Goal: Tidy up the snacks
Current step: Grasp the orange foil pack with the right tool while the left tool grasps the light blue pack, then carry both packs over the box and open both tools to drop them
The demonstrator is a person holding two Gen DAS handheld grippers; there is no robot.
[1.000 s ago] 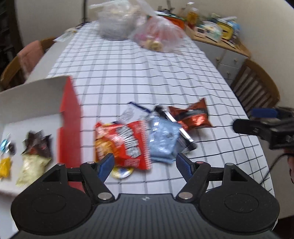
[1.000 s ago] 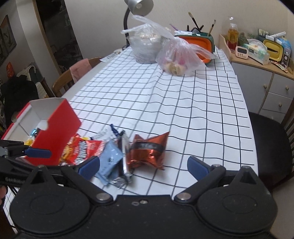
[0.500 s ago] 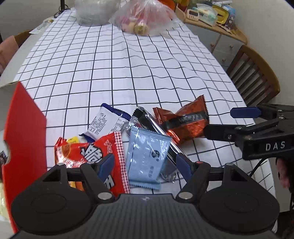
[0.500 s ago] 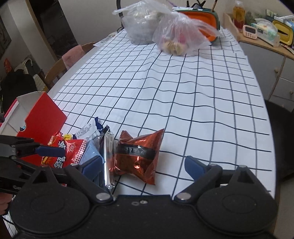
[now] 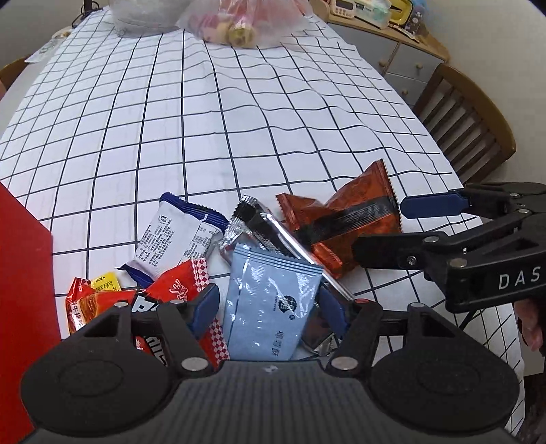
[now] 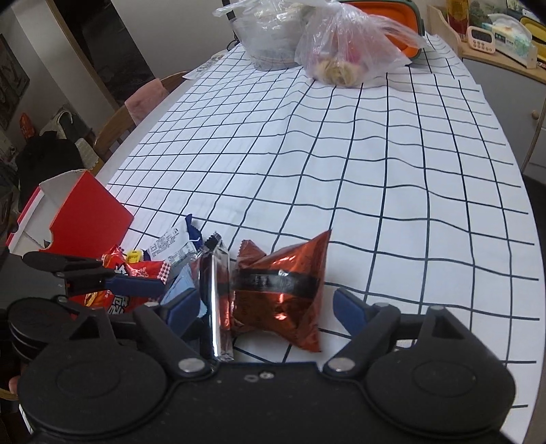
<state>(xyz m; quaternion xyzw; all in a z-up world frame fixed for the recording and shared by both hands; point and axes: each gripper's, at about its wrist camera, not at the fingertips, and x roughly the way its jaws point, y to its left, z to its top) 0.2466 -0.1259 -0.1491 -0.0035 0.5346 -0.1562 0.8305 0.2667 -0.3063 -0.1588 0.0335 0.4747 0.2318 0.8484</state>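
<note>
A pile of snack packets lies on the checked tablecloth point(image 5: 239, 112). My left gripper point(image 5: 266, 307) is open, its jaws either side of a light blue packet point(image 5: 269, 307). Around it lie a red packet point(image 5: 177, 290), a white and blue packet point(image 5: 174, 242), a silver packet point(image 5: 262, 229) and a copper-red packet point(image 5: 348, 218). My right gripper point(image 6: 266, 312) is open around the copper-red packet point(image 6: 279, 290) and the silver packet point(image 6: 216, 290); it also shows in the left wrist view point(image 5: 392, 225). The red box point(image 6: 88, 218) stands left of the pile.
Two clear plastic bags point(image 6: 344, 51) and an orange container point(image 6: 392, 13) sit at the table's far end. A wooden chair point(image 5: 467, 126) stands at the right side, another chair point(image 6: 136, 112) at the left. A sideboard point(image 6: 505, 44) with small items stands beyond.
Both grippers have moved forward and down onto the pile. The left now straddles the light blue packet, the right straddles the copper-red packet. Both stay open.
</note>
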